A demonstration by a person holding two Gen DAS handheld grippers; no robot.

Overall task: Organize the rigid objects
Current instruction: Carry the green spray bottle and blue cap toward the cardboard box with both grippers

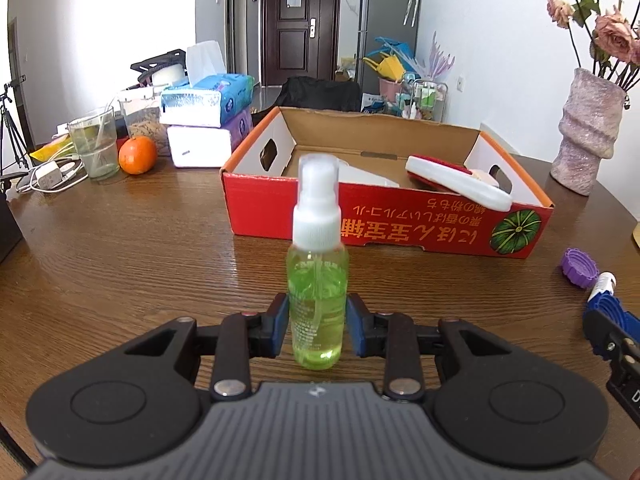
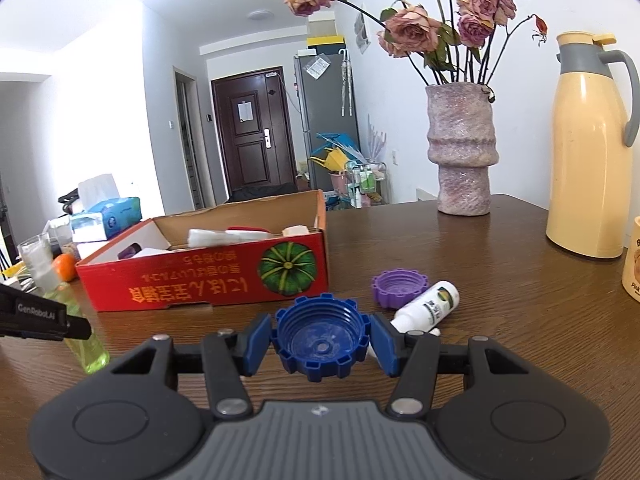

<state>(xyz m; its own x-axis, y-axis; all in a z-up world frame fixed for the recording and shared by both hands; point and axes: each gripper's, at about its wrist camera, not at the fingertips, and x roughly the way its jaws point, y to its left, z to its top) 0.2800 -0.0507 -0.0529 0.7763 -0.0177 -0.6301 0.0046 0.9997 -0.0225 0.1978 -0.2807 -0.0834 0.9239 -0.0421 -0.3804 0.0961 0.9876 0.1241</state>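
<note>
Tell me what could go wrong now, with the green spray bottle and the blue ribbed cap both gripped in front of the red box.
1. The left gripper pinches the tall green spray bottle low on its body; it may tip on the way to the red cardboard box.
2. The right gripper grips the blue ribbed plastic cap by its toothed rim, so it could slip out.
3. The purple cap and small white bottle lie close by and could get knocked.

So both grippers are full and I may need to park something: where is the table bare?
Bare wood lies in front of the red box, left of the green spray bottle, and between the box and the vase. It is crowded by the purple cap and small white bottle, and at the far left around the glass, orange and tissue packs.
</note>
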